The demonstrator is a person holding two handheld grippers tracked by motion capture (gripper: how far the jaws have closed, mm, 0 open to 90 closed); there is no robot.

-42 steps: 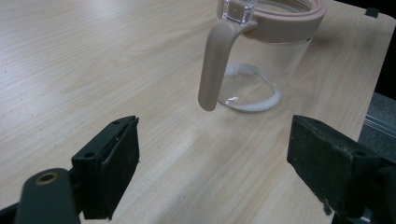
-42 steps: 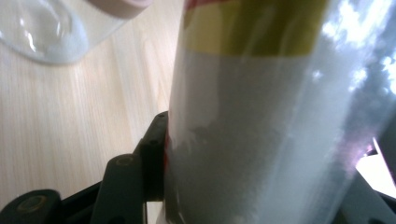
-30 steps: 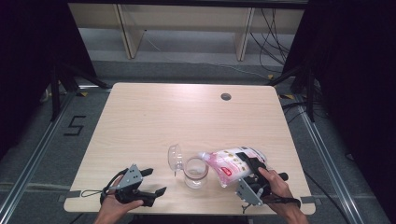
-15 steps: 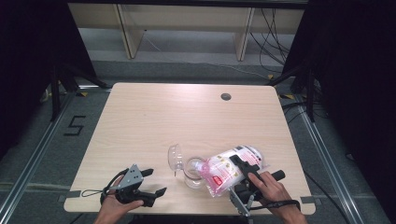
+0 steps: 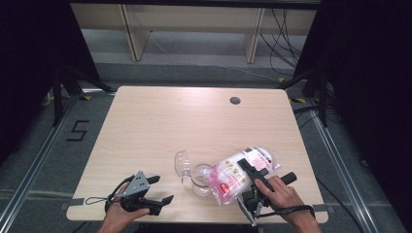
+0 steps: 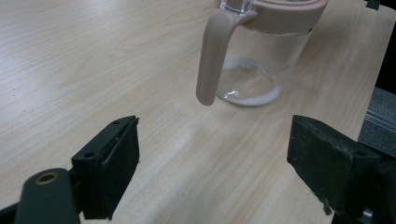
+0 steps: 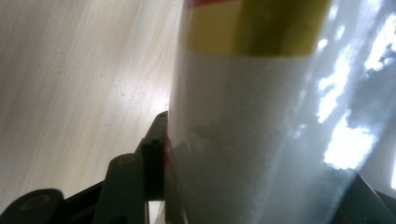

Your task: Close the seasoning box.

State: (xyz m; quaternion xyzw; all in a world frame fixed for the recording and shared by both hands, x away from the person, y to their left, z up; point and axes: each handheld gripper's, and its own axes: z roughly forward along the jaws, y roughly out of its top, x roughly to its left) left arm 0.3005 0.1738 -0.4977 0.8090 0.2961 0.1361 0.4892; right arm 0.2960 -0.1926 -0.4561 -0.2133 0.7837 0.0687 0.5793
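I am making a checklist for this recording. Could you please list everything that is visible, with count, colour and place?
table: one, light wood, centre of the high view; a dark round hole near its far edge.
jar: one, clear glass with a pinkish rim and handle, near the table's front edge; its hinged clear lid stands open.
bag: one, clear plastic with white contents and a pink and yellow label, tilted with its lower end at the jar's mouth.
left gripper: one, black, open, resting at the front left.
right gripper: one, black, clamped on the bag.
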